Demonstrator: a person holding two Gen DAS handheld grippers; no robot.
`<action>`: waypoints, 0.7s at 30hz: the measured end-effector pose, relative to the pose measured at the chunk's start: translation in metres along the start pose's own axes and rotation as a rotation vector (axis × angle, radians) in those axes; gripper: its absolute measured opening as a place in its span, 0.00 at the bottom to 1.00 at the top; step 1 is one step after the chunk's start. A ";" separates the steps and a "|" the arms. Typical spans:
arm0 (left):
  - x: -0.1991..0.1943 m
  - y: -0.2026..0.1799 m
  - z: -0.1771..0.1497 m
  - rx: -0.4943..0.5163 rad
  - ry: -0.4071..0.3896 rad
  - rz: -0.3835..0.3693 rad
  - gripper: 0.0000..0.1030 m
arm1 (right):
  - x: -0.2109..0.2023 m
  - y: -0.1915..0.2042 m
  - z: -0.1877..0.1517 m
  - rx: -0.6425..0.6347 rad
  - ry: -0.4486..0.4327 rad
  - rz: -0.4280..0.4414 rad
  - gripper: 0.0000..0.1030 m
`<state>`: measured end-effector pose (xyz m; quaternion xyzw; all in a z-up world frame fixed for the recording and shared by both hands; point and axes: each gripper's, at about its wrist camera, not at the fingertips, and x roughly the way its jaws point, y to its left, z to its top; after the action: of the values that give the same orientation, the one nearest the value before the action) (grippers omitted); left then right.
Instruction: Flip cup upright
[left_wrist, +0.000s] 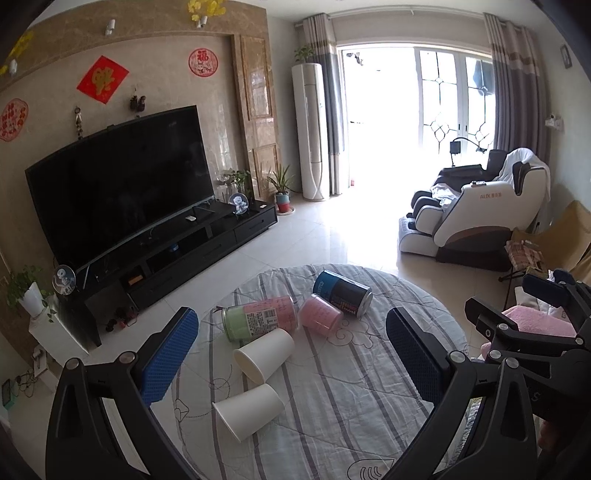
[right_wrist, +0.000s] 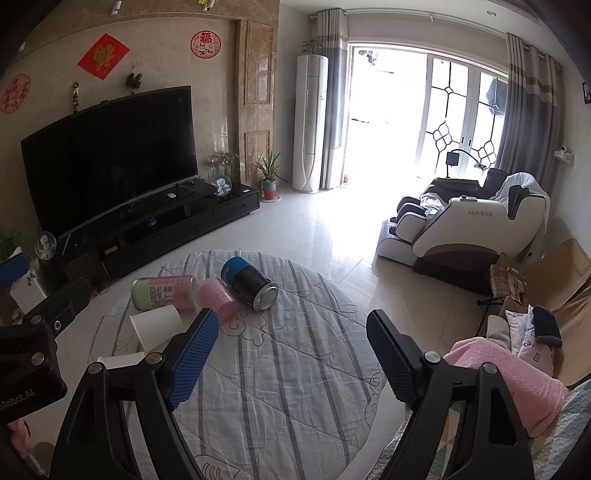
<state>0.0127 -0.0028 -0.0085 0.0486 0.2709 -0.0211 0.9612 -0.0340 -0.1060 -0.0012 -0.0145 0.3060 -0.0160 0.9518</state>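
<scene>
Both tongs hang wide open over the striped round tabletop (left_wrist: 332, 387), gripping nothing: the left tongs (left_wrist: 291, 354) frame the cups, the right tongs (right_wrist: 291, 354) sit over bare cloth. Nearest the left tongs lies a white paper cup (left_wrist: 248, 410) on its side, mouth toward the near left. Just beyond it a second paper cup (left_wrist: 264, 353) lies the same way. Farther on, a pink-and-green can (left_wrist: 258, 321), a pink cup (left_wrist: 320, 314) and a blue-black can (left_wrist: 341, 293) lie tipped over in a touching cluster
</scene>
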 end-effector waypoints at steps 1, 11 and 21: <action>0.000 0.000 0.000 0.000 0.000 0.000 1.00 | 0.000 0.000 0.000 -0.001 0.002 -0.001 0.81; 0.005 0.006 -0.003 -0.002 0.011 -0.014 1.00 | 0.003 0.005 -0.001 -0.003 0.026 -0.014 0.81; 0.007 0.016 -0.005 0.002 0.032 -0.041 1.00 | 0.002 0.013 -0.001 0.008 0.046 -0.033 0.81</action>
<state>0.0170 0.0137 -0.0150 0.0443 0.2869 -0.0405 0.9561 -0.0331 -0.0927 -0.0036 -0.0152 0.3273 -0.0332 0.9442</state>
